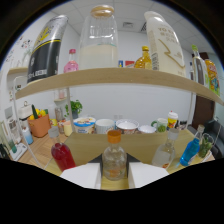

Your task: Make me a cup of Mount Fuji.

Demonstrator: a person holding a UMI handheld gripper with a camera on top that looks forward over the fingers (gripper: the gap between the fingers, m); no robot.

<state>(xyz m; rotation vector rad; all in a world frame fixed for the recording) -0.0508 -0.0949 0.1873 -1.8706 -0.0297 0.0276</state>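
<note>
Lower left of the frame: a red-liquid bottle (63, 156) stands on the bench (90, 142), untouched.

Lower centre: my gripper (115, 175) is level and points straight ahead. Its two pale fingers (82, 176) sit either side of a clear bottle with an orange cap (114, 159). I cannot tell whether the fingers press on the glass or merely flank it, so the grip is unconfirmed.

Judgement: the step in hand is fetching this first ingredient for the drink. The next move calls for a firm, centred hold, then a straight lift that keeps the bottle upright.

Lower right: a clear bottle (165, 151) and a blue bottle (190, 150) stand well apart from the gripper.

Upper frame: a shelf (100, 76) carries large containers; no action there.
</note>
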